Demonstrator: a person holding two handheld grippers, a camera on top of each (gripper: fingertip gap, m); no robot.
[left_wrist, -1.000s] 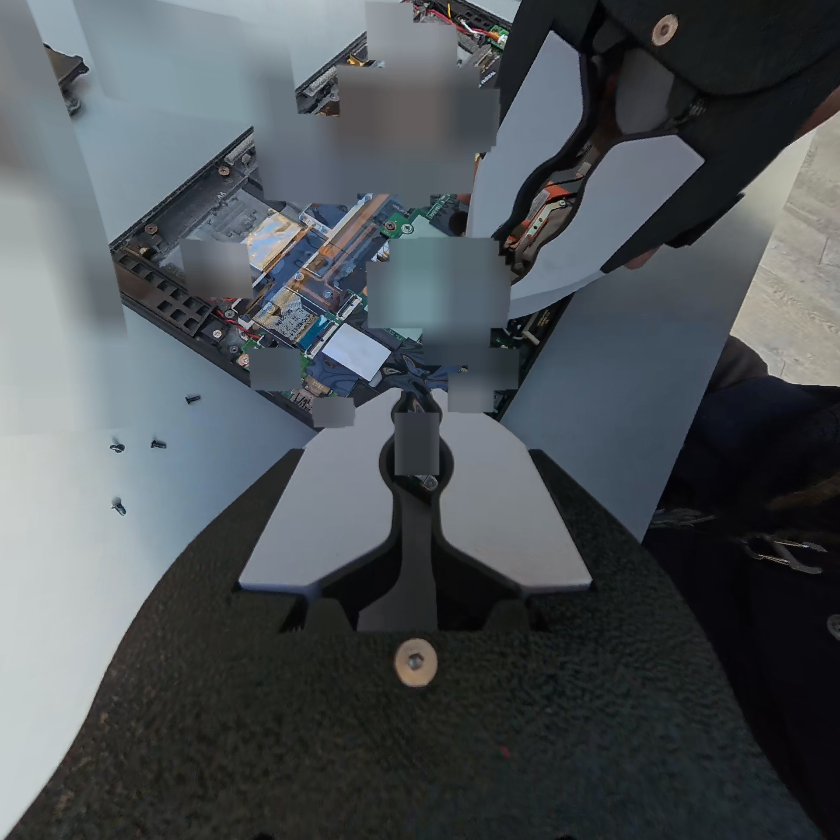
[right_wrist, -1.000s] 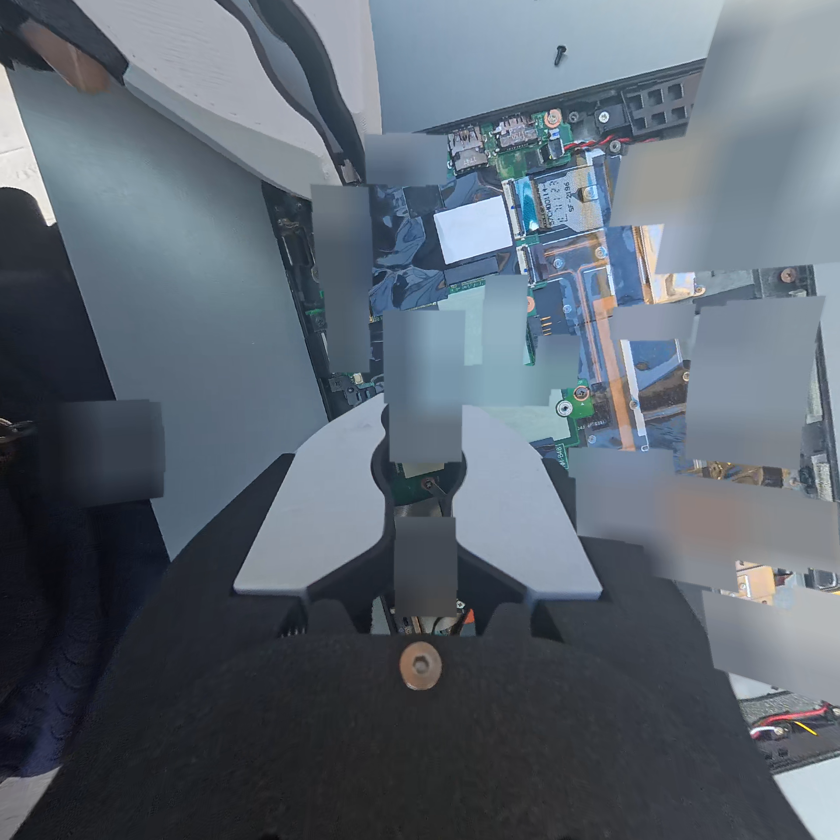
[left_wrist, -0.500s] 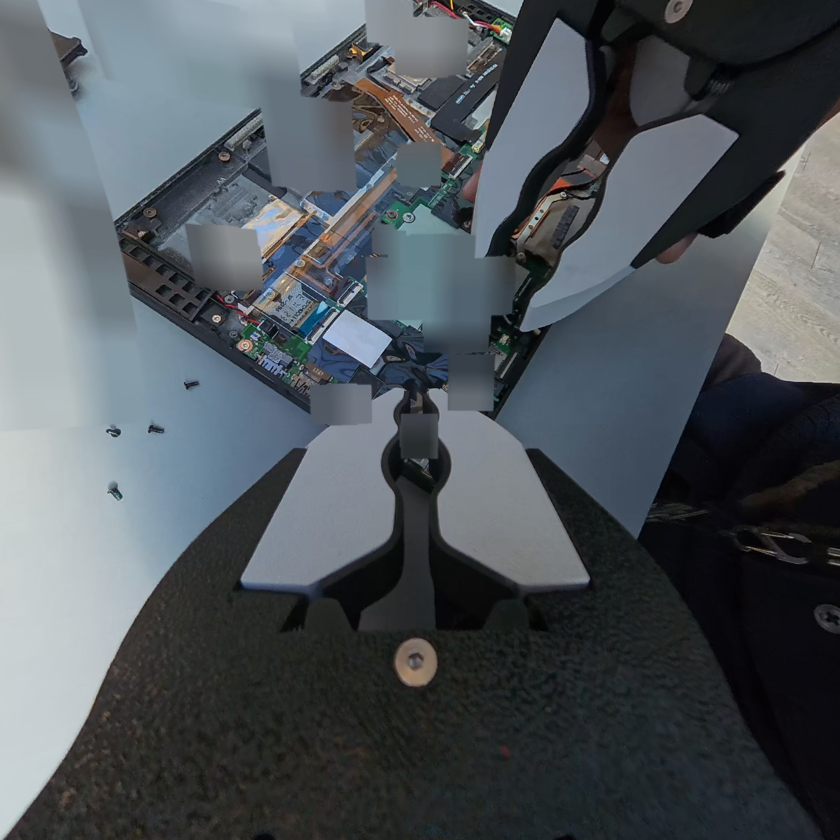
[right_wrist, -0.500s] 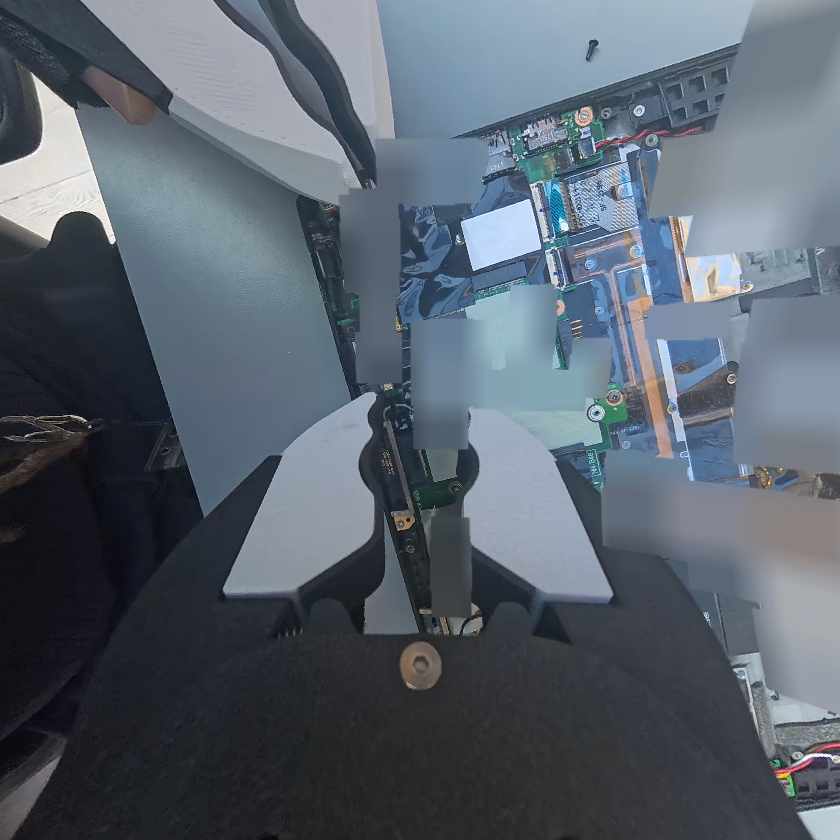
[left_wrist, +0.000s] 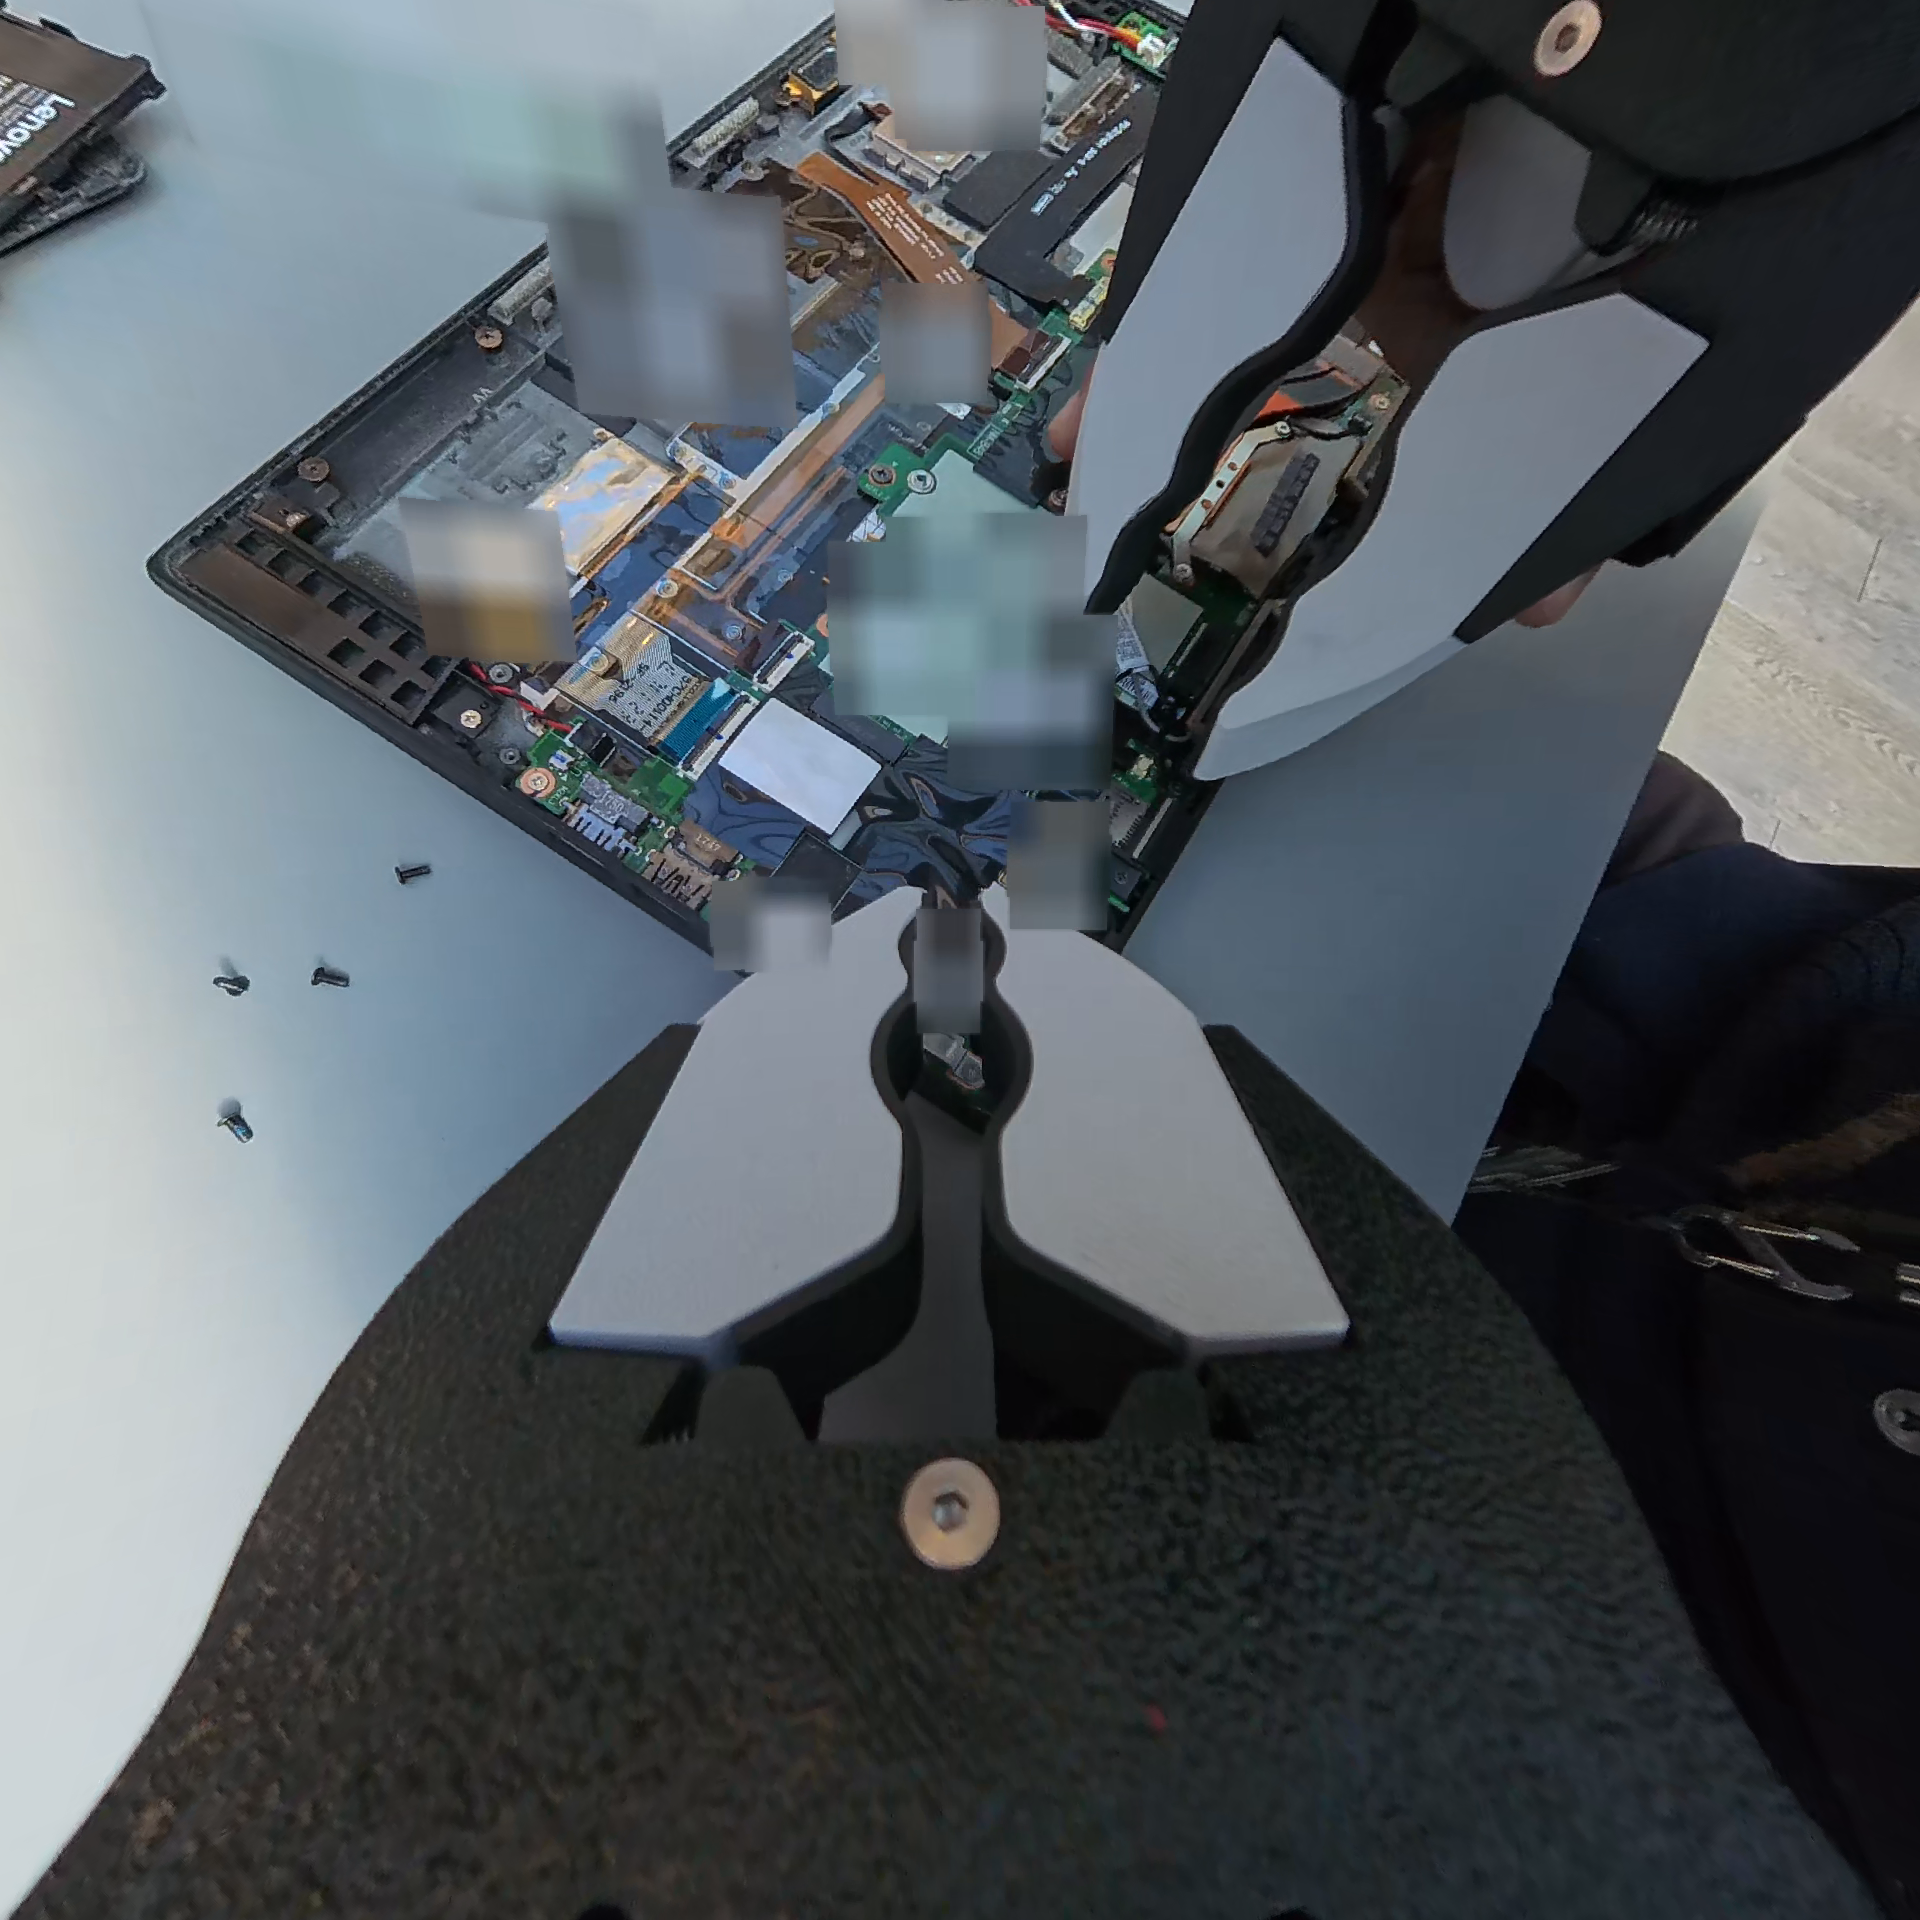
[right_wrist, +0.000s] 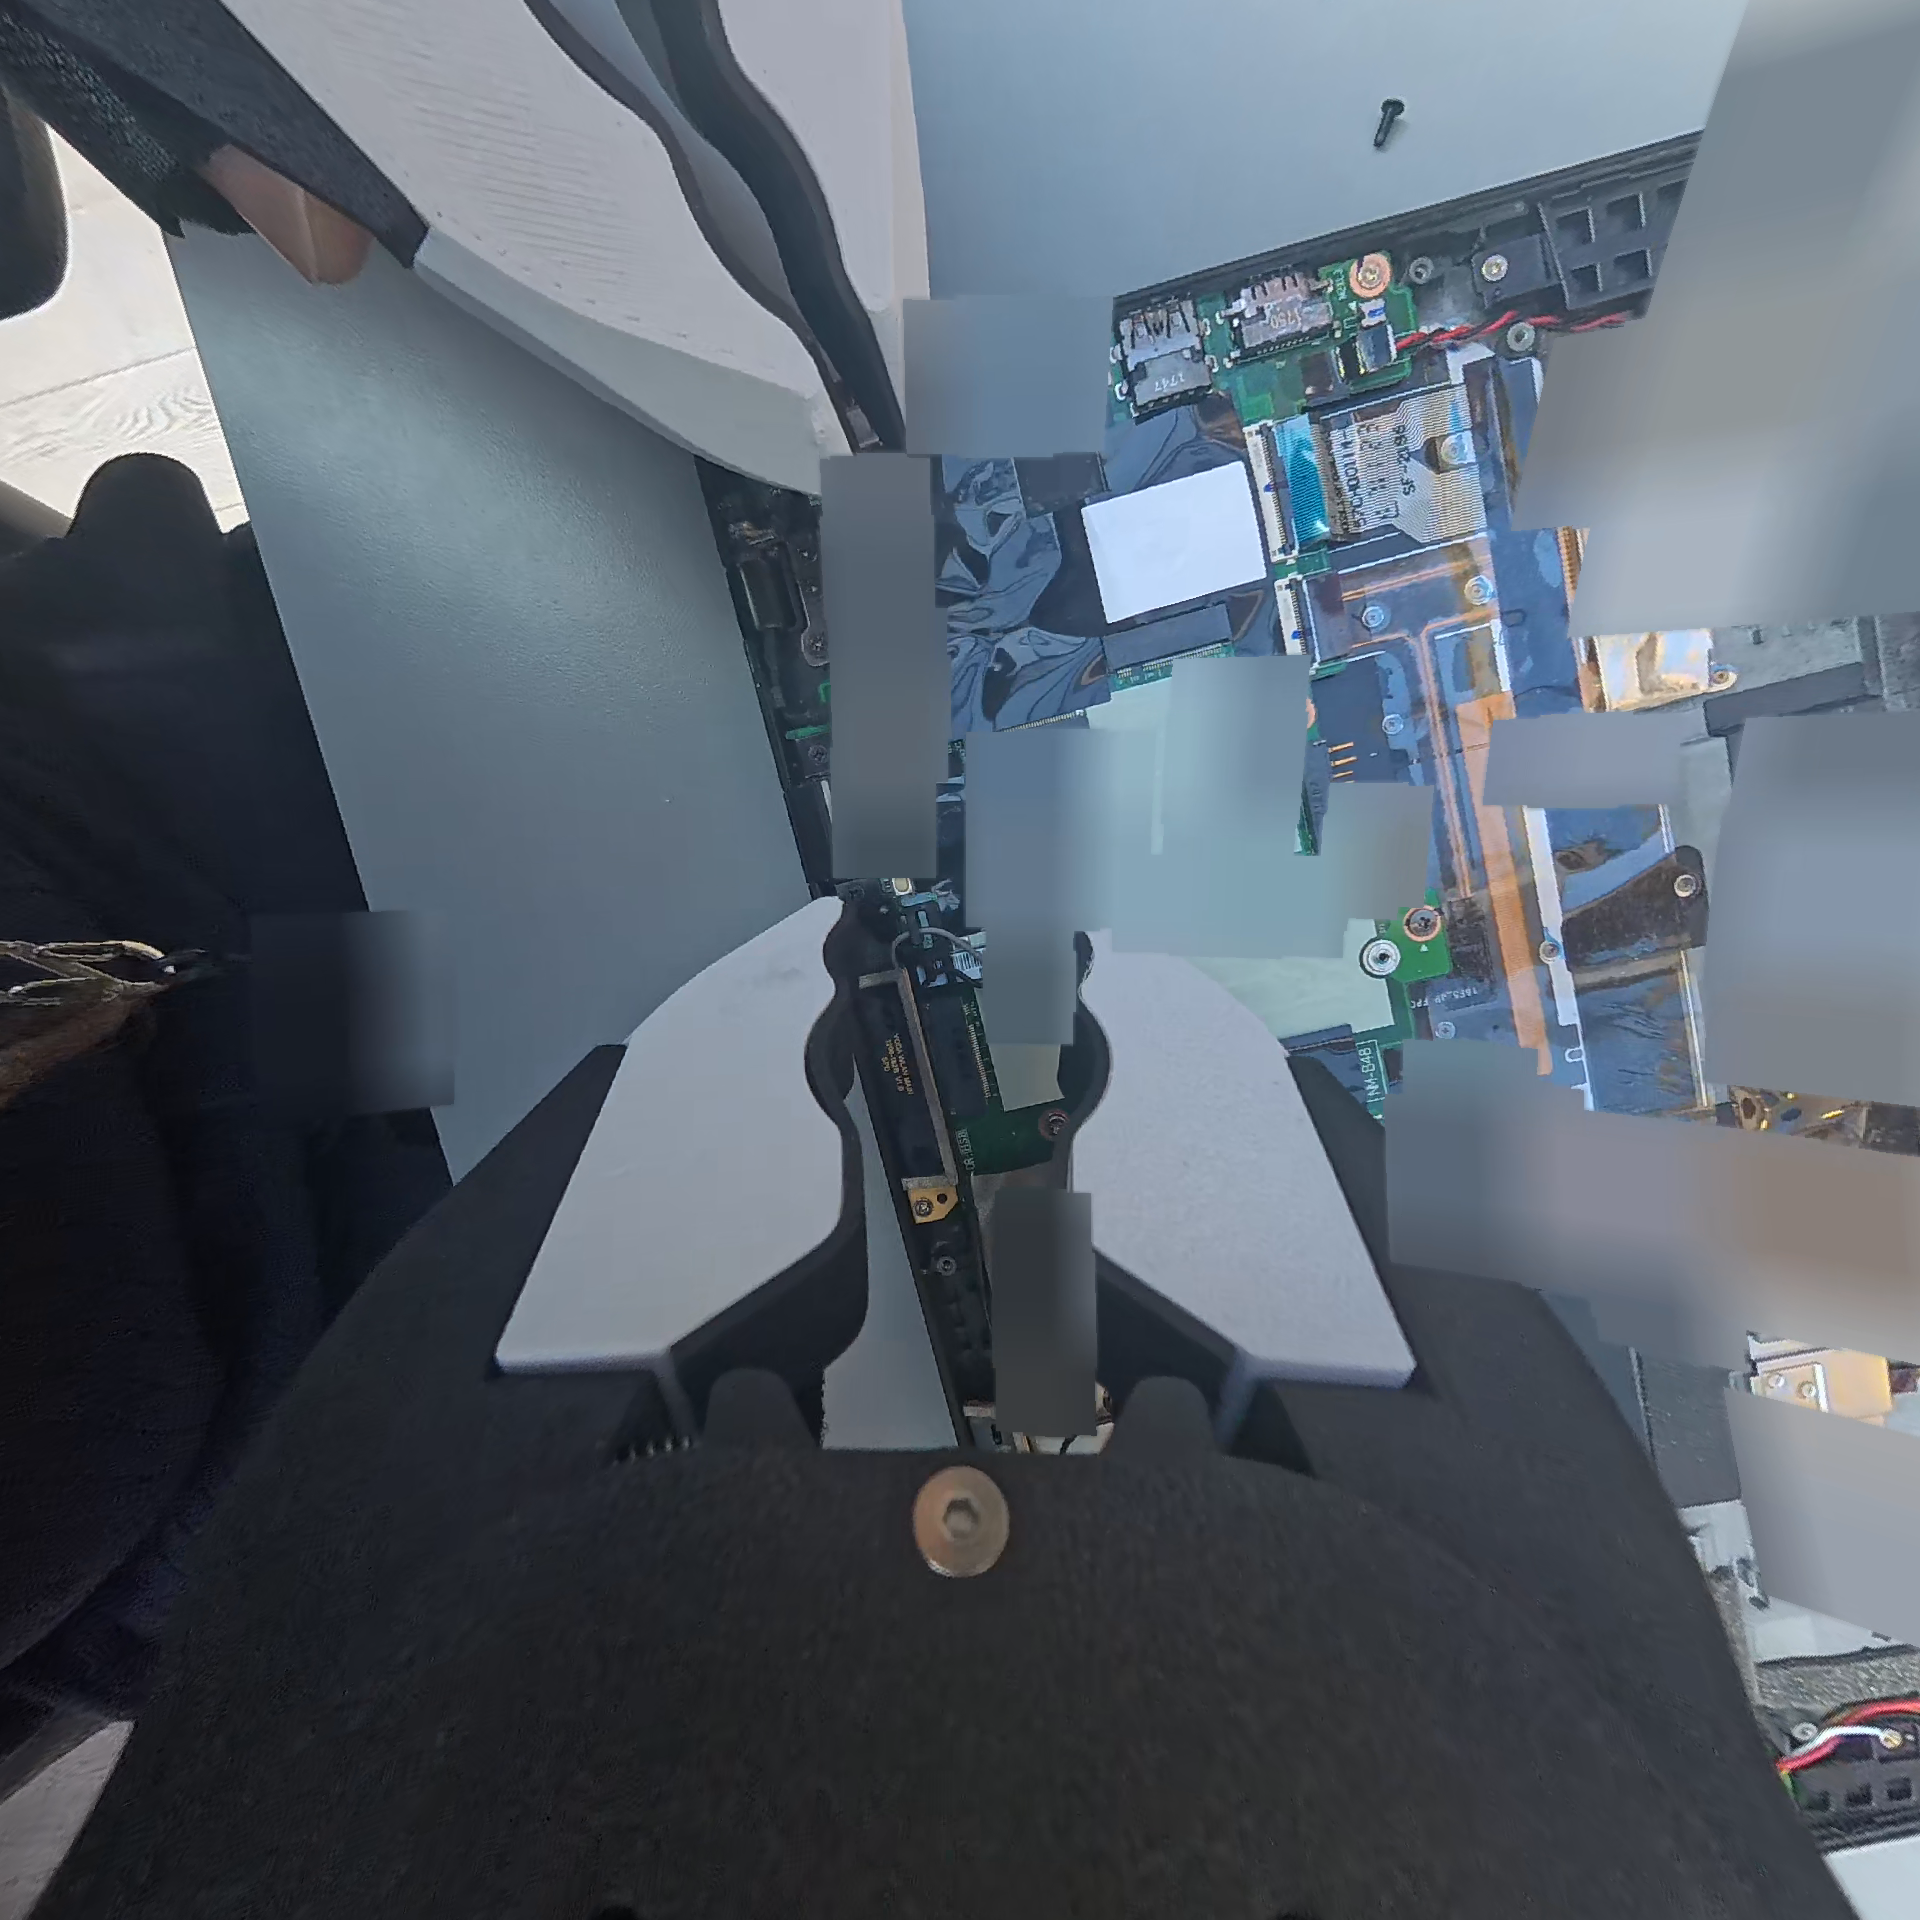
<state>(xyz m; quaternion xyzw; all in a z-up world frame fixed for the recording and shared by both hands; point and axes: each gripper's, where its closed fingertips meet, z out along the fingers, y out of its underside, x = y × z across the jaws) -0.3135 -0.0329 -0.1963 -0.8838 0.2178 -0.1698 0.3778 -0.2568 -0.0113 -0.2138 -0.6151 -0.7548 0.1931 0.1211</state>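
An opened black laptop (left_wrist: 343, 644) lies on a pale table, its circuit board, copper heat pipes and flat cables bare; it also shows in the right wrist view (right_wrist: 1590, 239). My left gripper (left_wrist: 951, 909) is shut, its tips at the laptop's near corner; I cannot tell whether it pinches anything. My right gripper (right_wrist: 961, 935) is open over the laptop's side edge, where a narrow black board strip (right_wrist: 914, 1101) shows between its fingers. In the left wrist view the right gripper (left_wrist: 1153, 686) hangs over the fan area, jaws apart.
Several loose black screws (left_wrist: 330, 976) lie on the table left of the laptop, one more beyond it (right_wrist: 1387, 120). A black flat part (left_wrist: 52, 135) lies at the far left. A person's dark clothing (left_wrist: 1714, 1039) is at the table's right edge. Left tips to right tips: about 7 cm.
My right gripper's fingers have spread wider and it has shifted toward the laptop's side edge. My left gripper stays shut and has barely moved.
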